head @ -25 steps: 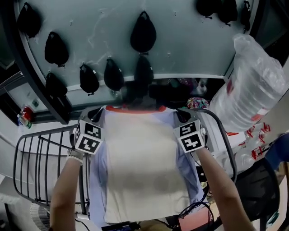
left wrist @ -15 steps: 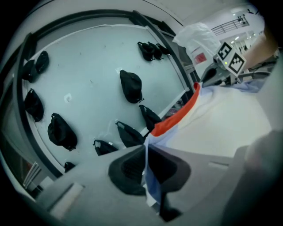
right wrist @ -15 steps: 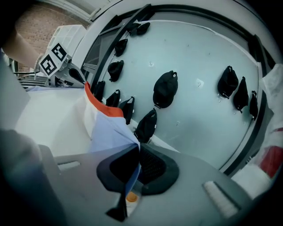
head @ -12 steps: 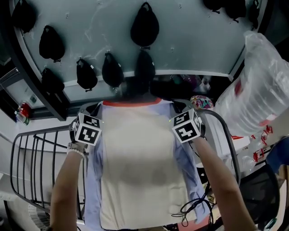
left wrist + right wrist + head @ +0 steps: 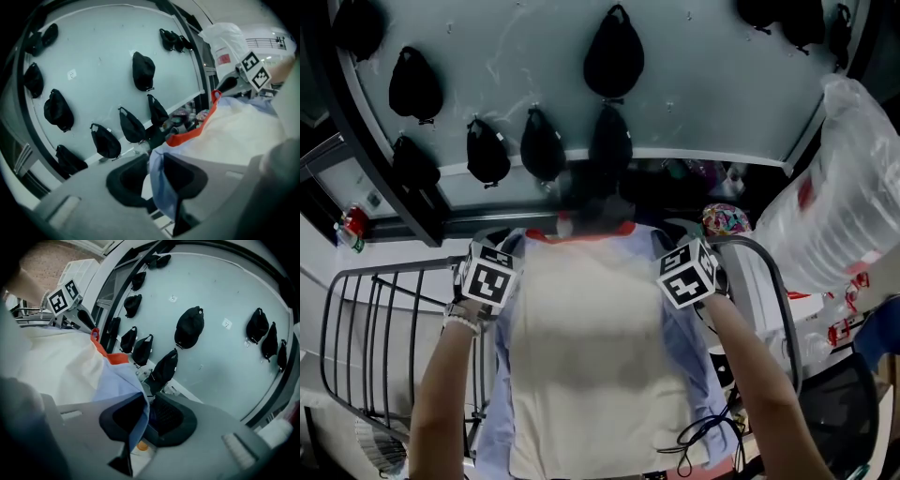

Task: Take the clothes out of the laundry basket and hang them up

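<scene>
A shirt (image 5: 591,356) with a cream body, pale blue sleeves and an orange-red collar hangs spread between my two grippers. My left gripper (image 5: 500,244) is at its left shoulder and my right gripper (image 5: 672,239) at its right shoulder. In the left gripper view the blue cloth (image 5: 164,187) hangs between the jaws of the left gripper (image 5: 157,180), which have just been opening, with a gap beside it. In the right gripper view the blue shoulder cloth (image 5: 136,404) lies loosely between the jaws of the right gripper (image 5: 145,420), which have also just been opening.
Black caps (image 5: 614,61) hang on a pale wall panel straight ahead. A dark wire rack (image 5: 366,328) stands at the left. A big clear plastic bag (image 5: 844,206) is at the right, with a curved metal tube (image 5: 773,281) beside it. Cables (image 5: 703,436) lie below at the right.
Both hands and the top of the shirt have sunk a little against the cap wall. The collar now sags and bunches toward the left.
</scene>
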A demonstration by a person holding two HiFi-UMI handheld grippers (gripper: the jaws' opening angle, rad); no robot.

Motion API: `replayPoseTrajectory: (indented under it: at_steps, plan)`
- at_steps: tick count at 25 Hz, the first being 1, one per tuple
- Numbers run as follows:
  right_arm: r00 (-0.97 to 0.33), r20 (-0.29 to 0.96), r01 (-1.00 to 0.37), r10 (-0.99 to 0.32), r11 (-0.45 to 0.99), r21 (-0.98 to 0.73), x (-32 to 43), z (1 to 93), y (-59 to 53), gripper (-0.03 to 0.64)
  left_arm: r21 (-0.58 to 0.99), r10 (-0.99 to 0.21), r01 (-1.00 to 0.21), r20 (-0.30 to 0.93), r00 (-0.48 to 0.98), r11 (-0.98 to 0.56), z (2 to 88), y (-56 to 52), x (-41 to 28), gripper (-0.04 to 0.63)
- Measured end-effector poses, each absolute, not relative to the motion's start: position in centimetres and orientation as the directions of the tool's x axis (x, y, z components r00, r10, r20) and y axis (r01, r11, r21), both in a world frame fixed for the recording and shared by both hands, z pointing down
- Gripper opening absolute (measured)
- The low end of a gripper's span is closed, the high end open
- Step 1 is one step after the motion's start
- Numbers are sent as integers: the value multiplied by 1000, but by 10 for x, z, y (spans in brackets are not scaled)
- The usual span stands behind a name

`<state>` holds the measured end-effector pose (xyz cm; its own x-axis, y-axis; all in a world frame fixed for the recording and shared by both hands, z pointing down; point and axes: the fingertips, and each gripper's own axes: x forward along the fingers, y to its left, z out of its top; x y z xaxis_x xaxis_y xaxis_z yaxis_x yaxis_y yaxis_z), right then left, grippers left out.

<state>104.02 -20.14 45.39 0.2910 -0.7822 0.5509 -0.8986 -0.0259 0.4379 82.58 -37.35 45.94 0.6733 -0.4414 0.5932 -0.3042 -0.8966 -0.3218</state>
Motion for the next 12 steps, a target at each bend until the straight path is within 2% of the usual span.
replayPoseTrajectory:
  at_steps: [3, 7, 12]
  plan:
    - [263, 542, -926, -798, -52, 373, 1036, 449, -195, 112, -283, -425, -317, 590, 686, -905, 456, -368, 815, 156]
    - [232, 523, -947, -820, -68, 314, 1030, 440, -184, 141, -269, -407, -305, 592, 696, -914, 454, -358, 798, 209]
    - [208, 509, -958, -835, -68, 279, 1019, 422, -166, 161, -245, -417, -338, 537, 733, -909, 431, -344, 775, 221]
